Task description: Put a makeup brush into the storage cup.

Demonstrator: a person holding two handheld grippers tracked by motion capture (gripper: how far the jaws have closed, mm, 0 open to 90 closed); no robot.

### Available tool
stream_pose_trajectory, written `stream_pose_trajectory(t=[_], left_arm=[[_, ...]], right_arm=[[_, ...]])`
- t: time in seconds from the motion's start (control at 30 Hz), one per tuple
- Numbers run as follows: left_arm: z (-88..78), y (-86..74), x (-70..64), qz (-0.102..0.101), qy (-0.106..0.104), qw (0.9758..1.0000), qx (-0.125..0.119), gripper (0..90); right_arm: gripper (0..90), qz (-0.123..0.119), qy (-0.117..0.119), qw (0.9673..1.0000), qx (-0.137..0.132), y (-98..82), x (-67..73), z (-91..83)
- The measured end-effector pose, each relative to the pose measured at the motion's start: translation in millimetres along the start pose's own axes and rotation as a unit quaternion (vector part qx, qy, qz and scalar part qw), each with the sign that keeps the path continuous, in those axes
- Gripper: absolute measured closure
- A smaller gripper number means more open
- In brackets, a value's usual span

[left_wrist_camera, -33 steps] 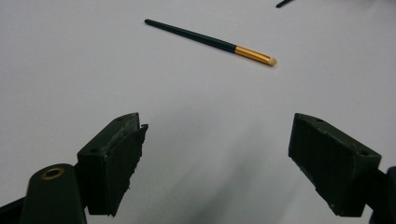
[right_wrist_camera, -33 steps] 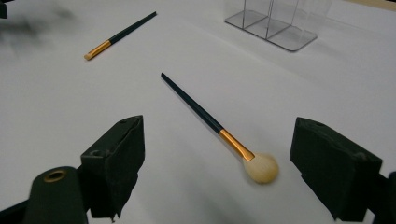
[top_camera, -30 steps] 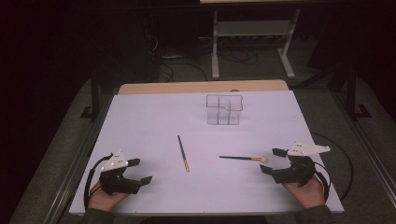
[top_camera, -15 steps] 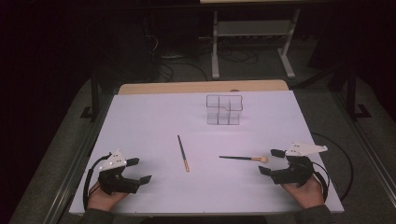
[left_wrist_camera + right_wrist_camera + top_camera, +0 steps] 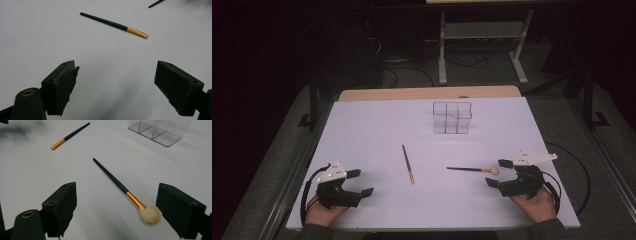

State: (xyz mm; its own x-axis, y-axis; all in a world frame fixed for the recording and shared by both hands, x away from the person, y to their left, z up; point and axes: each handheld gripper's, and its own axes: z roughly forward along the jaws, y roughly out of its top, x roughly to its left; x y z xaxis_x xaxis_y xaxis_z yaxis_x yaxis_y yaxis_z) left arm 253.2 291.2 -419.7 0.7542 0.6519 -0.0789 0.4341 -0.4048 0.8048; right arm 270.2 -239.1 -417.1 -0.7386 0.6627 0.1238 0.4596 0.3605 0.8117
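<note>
**Nearly on the round brush – both grippers wide, nothing held**

Right gripper [image 5: 497,173] low on table, jaws spread wide, empty. Round brush [image 5: 472,170] flat on the sheet just in front, fluffy head toward the gripper, handle pointing away to table centre. Seen from right gripper view: round brush [image 5: 122,189] lies betw. the jaws but skewed, head close to one jaw, handle running off diagonally. Left gripper [image 5: 361,182] also wide open, empty, resting near front-left corner. Flat brush [image 5: 408,163] lies apart from it, mid-table; in left gripper view flat brush [image 5: 115,25] sits well ahead of the jaws, not betw. them. Clear organiser [image 5: 452,118] stands upright toward far side, compartments look empty; prob. the destination.

Risks, as judged:
- Closing on the bristles instead of ferrule/handle: soft head squashes, brush droops or slips out.
- Skewed handle vs jaw line: a pinch could roll or flick the thin handle across the smooth sheet.
- Coming down too low: jaw tips scrape the sheet, push the brush away.
- Later, long handle could knock the light organiser over at the drop.

Surface: white sheet [image 5: 377,125], smooth, matte, over a wooden top w/ bare strip at far edge. Room dark; metal stand legs and cables on floor behind.
</note>
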Motion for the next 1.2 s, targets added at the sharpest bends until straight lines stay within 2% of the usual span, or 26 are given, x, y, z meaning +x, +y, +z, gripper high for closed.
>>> stream_pose_trajectory(t=[0.17, 0.3, 0.9, 1.03, 1.2], left_arm=[[0.1, 0.7, -1.0, 0.001, 0.0, 1.0, 0.002, 16.8], [-1.2, 0.8, -1.0, -0.001, 0.001, 1.0, 0.0, 16.8], [-1.2, 3.8, -2.0, 0.004, 0.003, 1.0, -0.002, 16.8], [-0.2, 4.3, -3.3, -0.002, 0.003, 1.0, -0.001, 16.8], [-0.1, 5.0, -3.4, 0.004, 0.002, 1.0, -0.002, 16.8]], right_arm=[[15.5, -0.006, 0.0, 1.0, -0.002, 3.9, 0.1, -0.5], [15.3, 0.001, 0.001, 1.0, 0.001, 4.2, -1.1, -0.5], [15.0, -0.002, 0.005, 0.9999, 0.01, 6.1, 0.9, 1.7], [15.0, -0.004, 0.005, 0.9999, 0.011, 7.8, 1.9, 2.2], [15.0, -0.008, 0.007, 0.9999, 0.013, 10.3, 2.7, 4.2]])
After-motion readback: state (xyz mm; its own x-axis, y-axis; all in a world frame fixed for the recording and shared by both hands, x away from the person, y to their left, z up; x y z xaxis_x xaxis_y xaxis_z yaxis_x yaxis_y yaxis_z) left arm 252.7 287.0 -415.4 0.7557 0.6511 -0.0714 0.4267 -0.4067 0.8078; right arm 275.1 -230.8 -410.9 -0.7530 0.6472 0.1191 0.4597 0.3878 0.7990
